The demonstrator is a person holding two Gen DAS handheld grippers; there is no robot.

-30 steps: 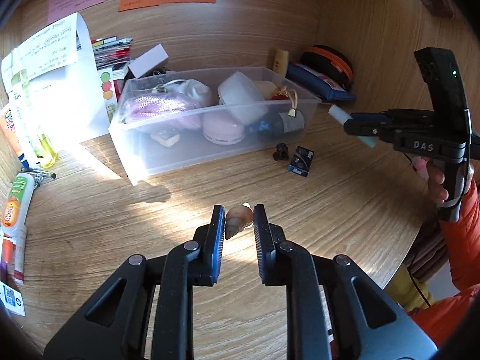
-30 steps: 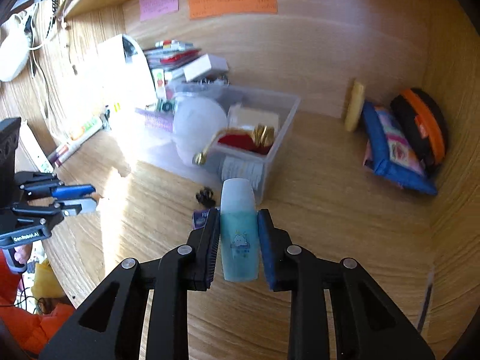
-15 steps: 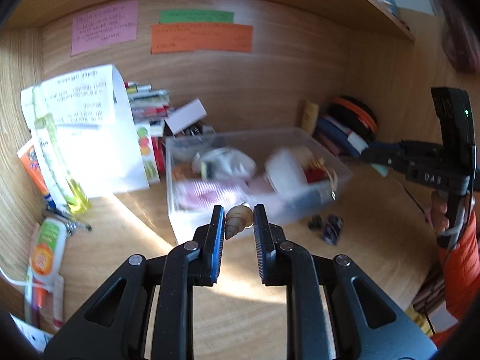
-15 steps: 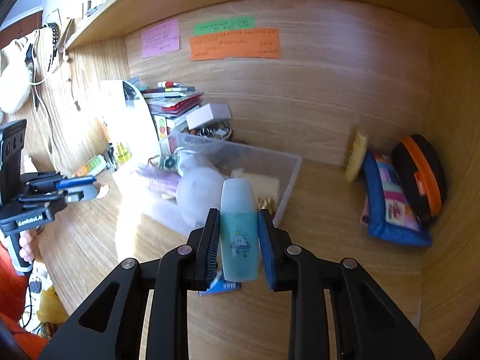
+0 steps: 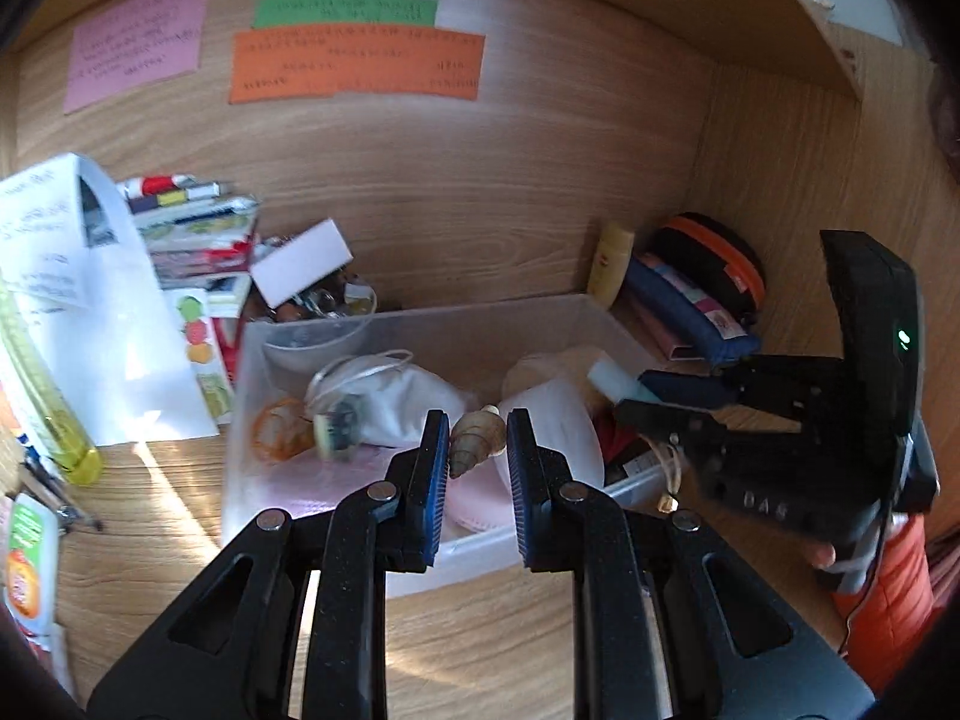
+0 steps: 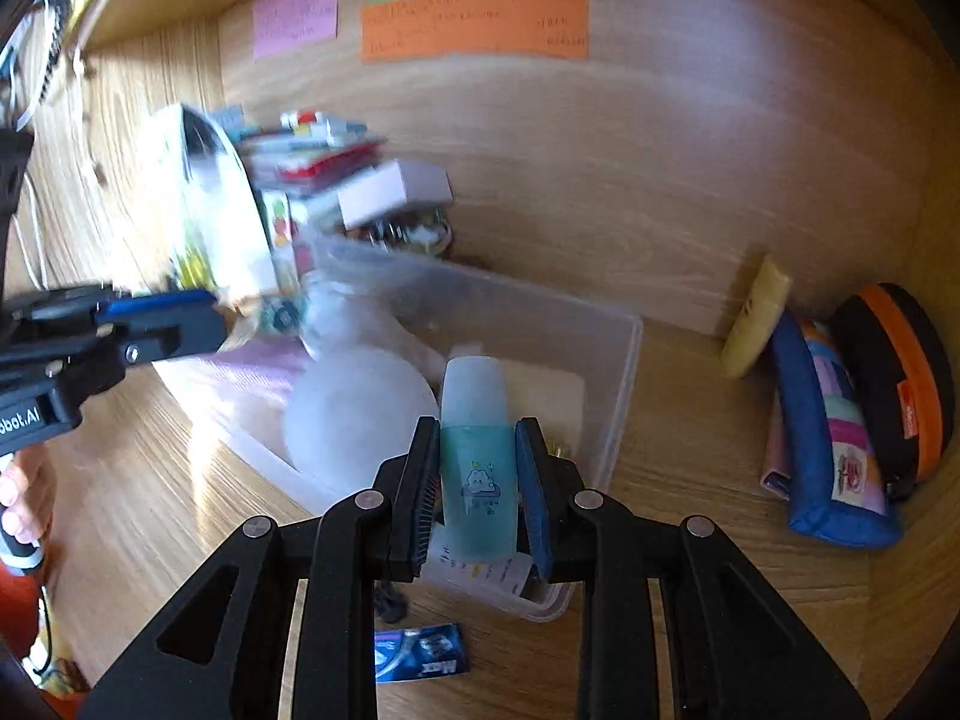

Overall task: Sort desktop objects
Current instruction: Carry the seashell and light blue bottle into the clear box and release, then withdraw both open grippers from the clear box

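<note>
Scene: wooden desk nook [image 5: 480, 648], sunlit; a person works two handheld grippers over a clear plastic bin [image 5: 540, 315], sorting loose desktop bits into it.
Left gripper [image 5: 478, 447]: jaws pinching a small tan spiral shell [image 5: 474, 435], held up off the desk, above the bin's near wall; w/ pink and white items right below it inside.
Right gripper [image 6: 478, 477]: jaws clamped on a pale teal bottle [image 6: 478, 438], frosted cap pointing away from the camera. Bottle hangs over the bin's near right corner in the right wrist view; the left wrist view shows its cap end poking in over the bin from the right.
Bin contents: already crowded, w/ a white face mask [image 5: 396, 393], a white rounded lid-like object [image 5: 558, 420], a pink thing underneath; rest too blurred to name.
Still on desk: blue sachet [image 6: 420, 654] and a small black piece [image 6: 390, 603] just in front of the bin; pencil cases [image 6: 834, 438] and a yellow tube [image 6: 756, 318] against the back right corner.
Step in hand: carry-to-bin, both items; prob. about at the drop point.
Next move calls for: lowering each item into a free gap, then spreading the jaws. The shell is small and rounded, so release it low or it may bounce out. Grippers are near each other over one bin, so prob. best one at a time. Loose bits in front of the bin remain afterward.
</note>
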